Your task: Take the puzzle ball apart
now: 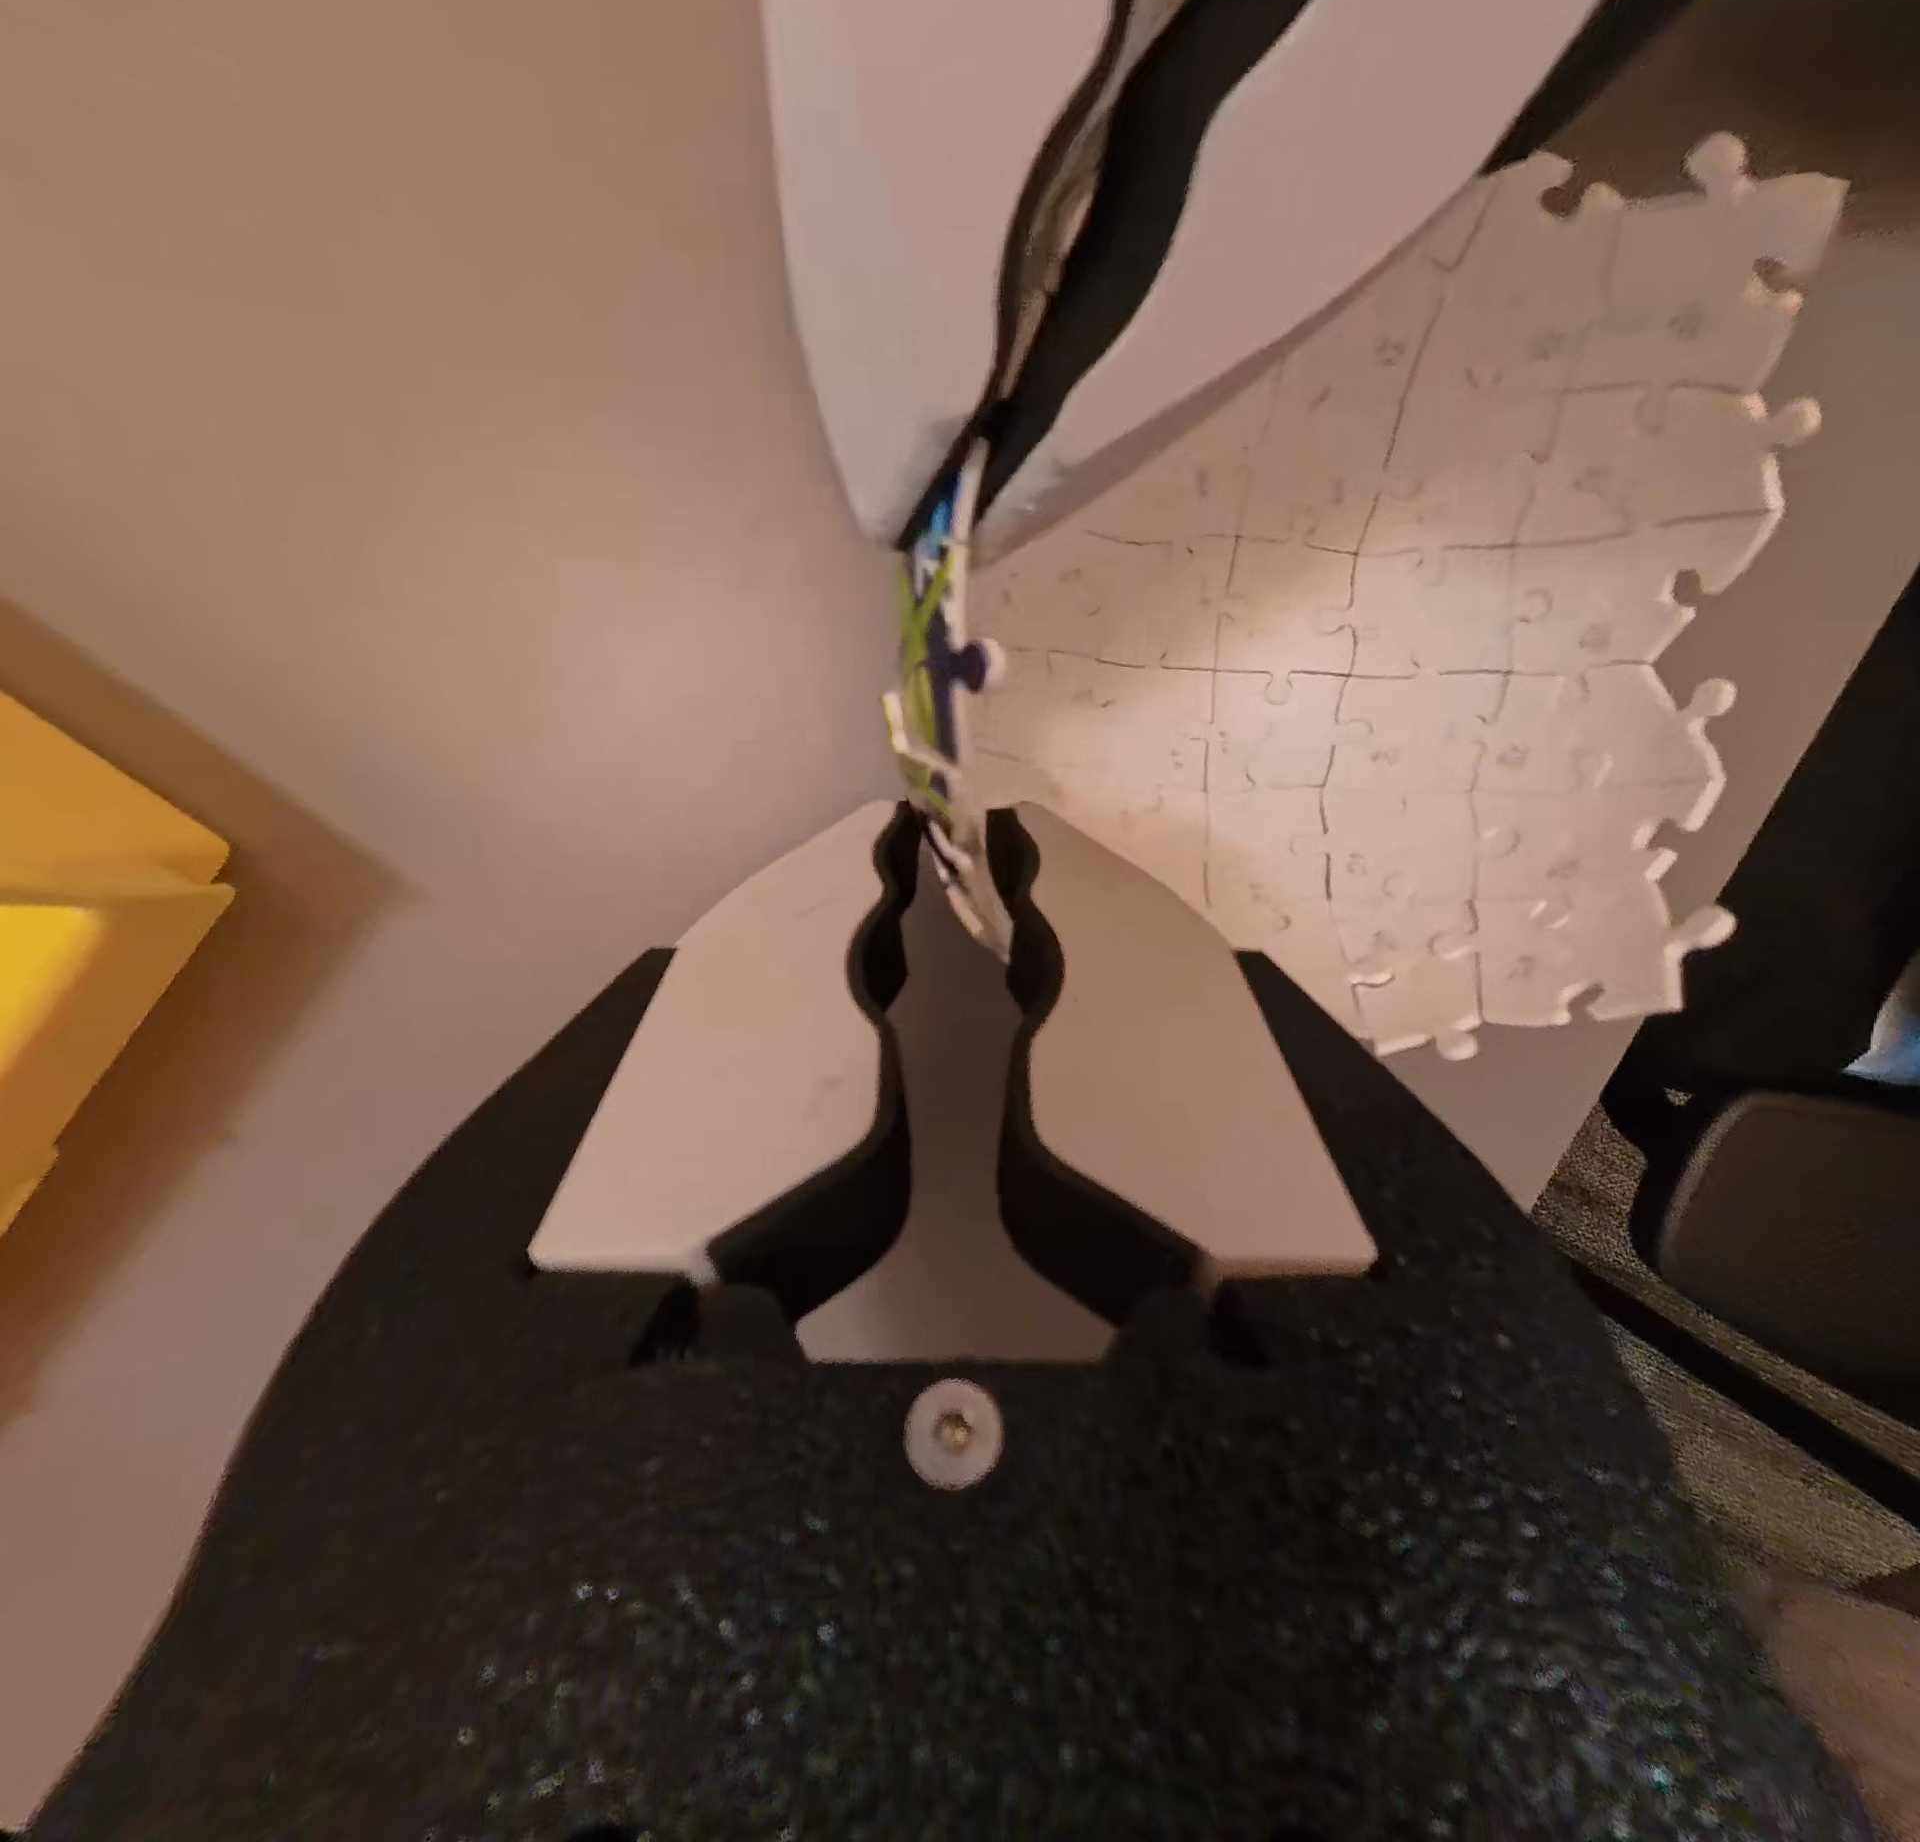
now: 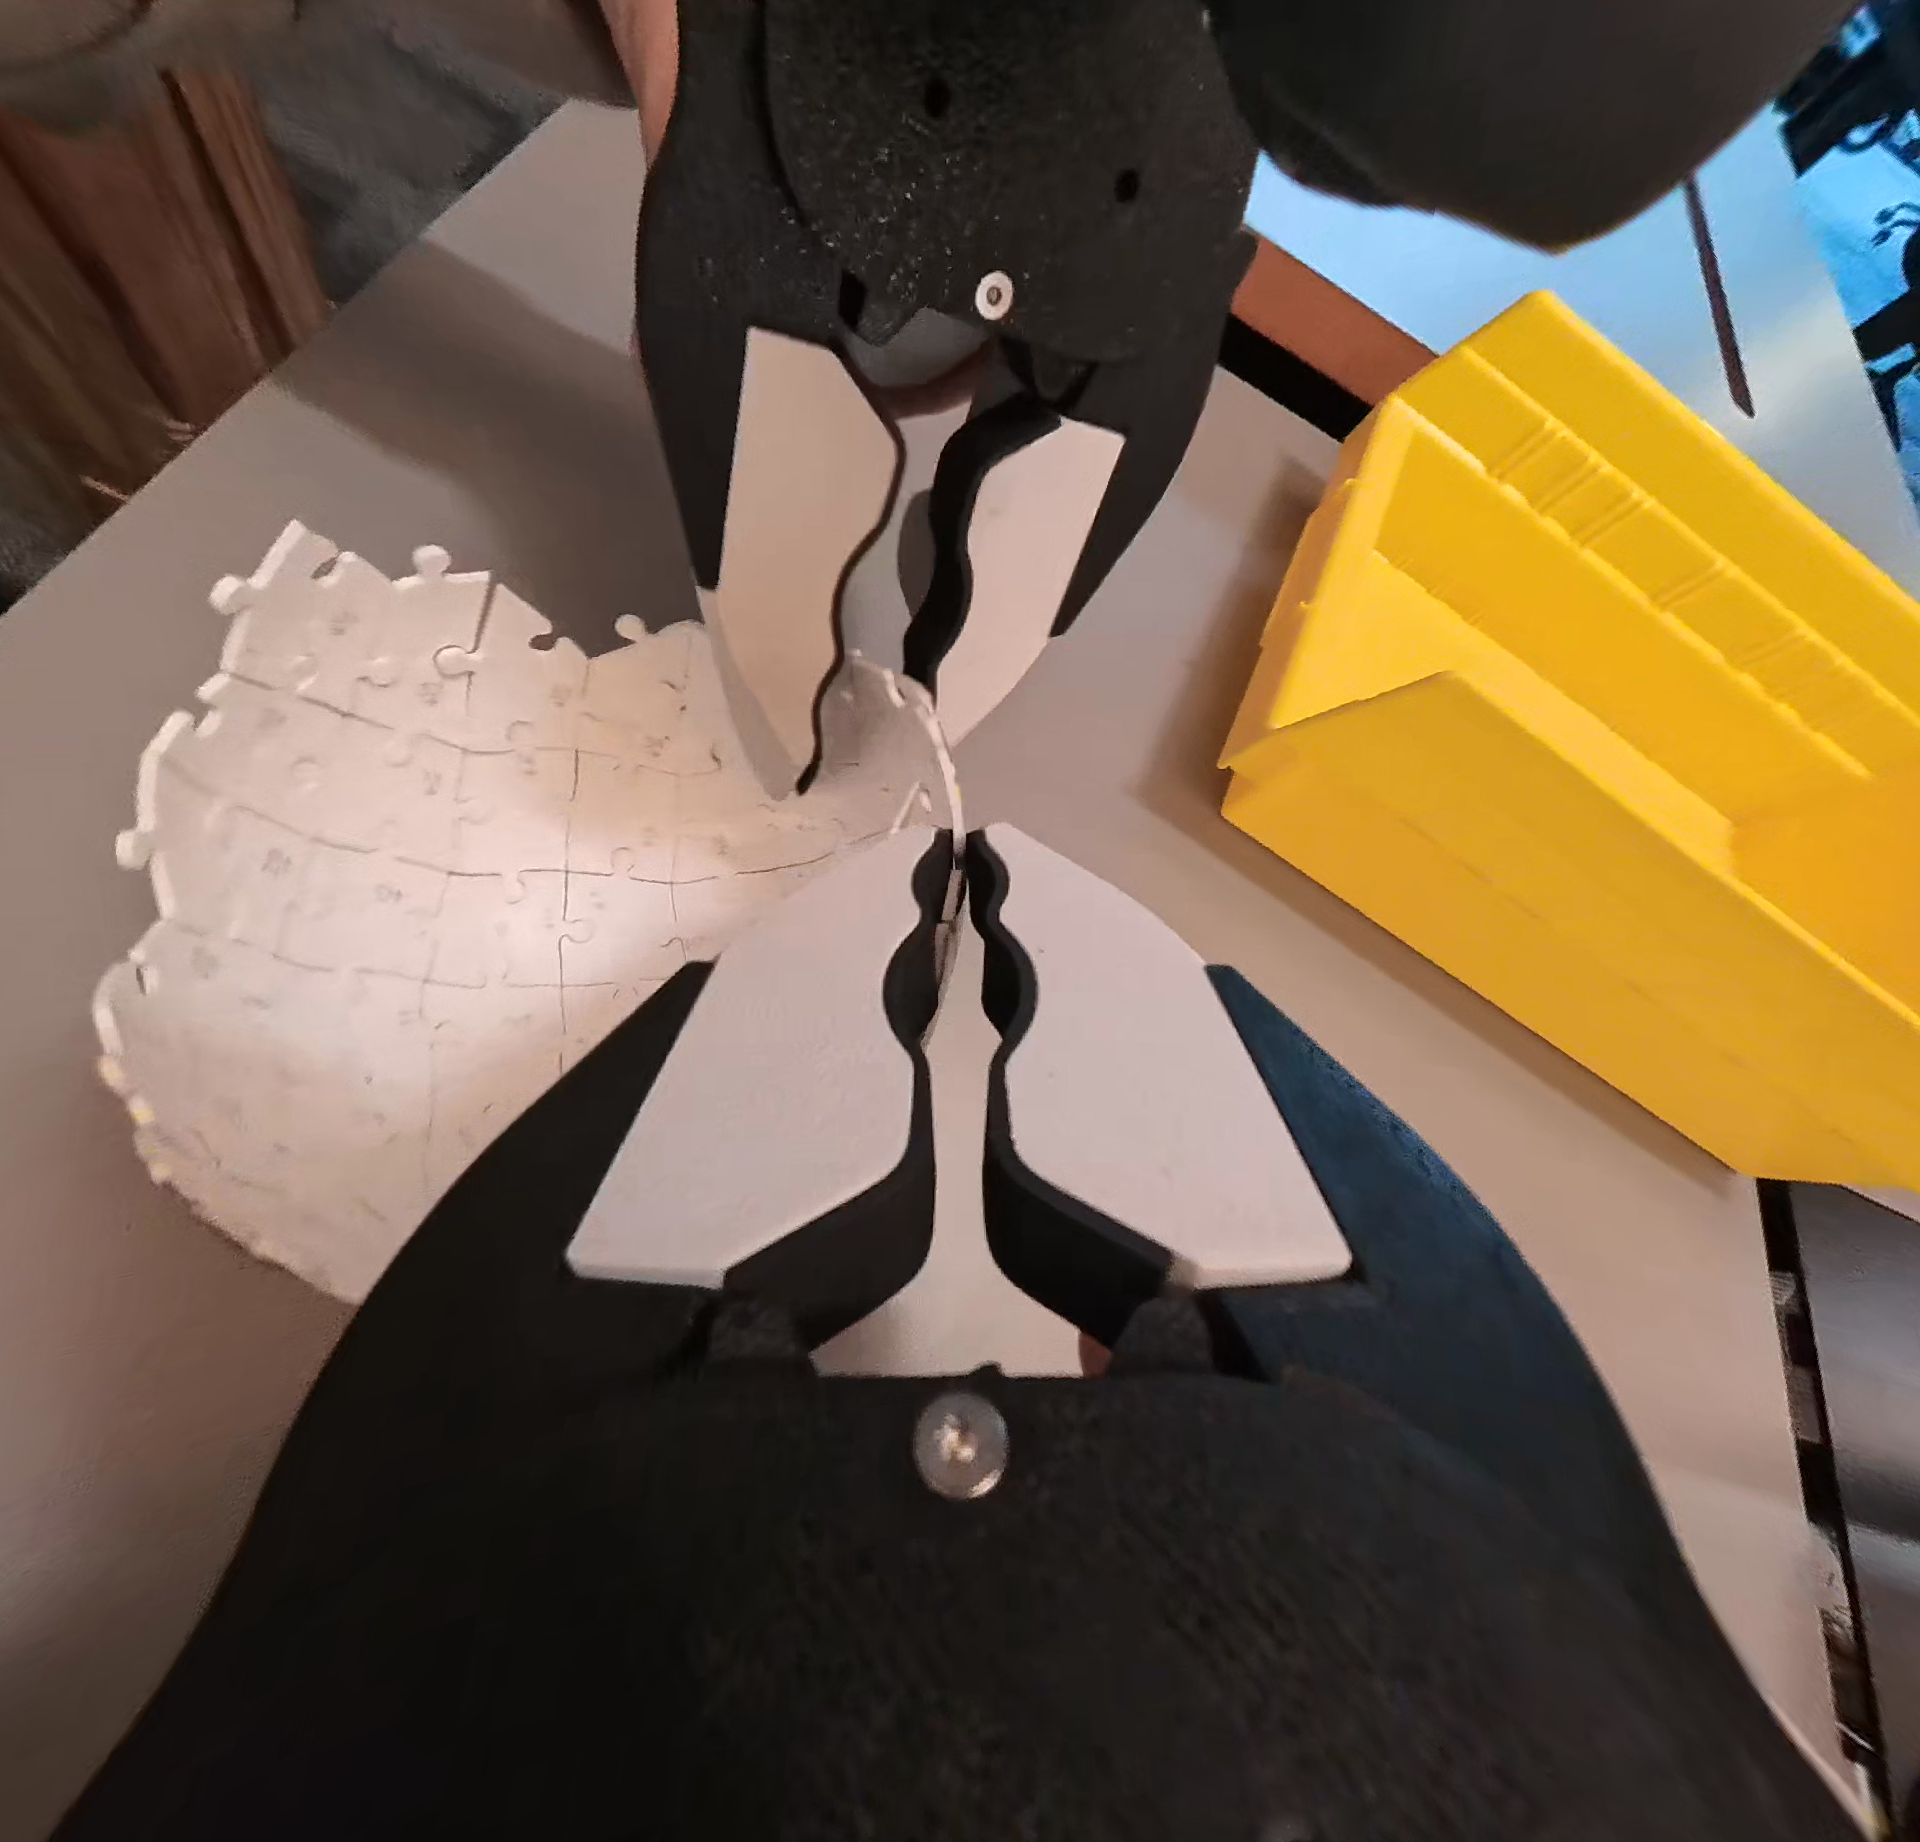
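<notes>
The puzzle ball is now a curved shell of joined pieces, blank white inside, lying open on the beige table. In the left wrist view the shell spreads to the right, and its printed green and blue outer face shows edge-on. My right gripper is shut on the shell's rim. My left gripper comes in from above and is shut on the same rim a little further along. In the left wrist view my left gripper pinches the rim from below and the right gripper from above.
A yellow plastic bin stands on the table to the right of the grippers; it also shows at the left edge of the left wrist view. A dark chair stands beyond the table edge. A wooden surface lies at the far left. Spacing between my two grippers at the tips: around 6 centimeters.
</notes>
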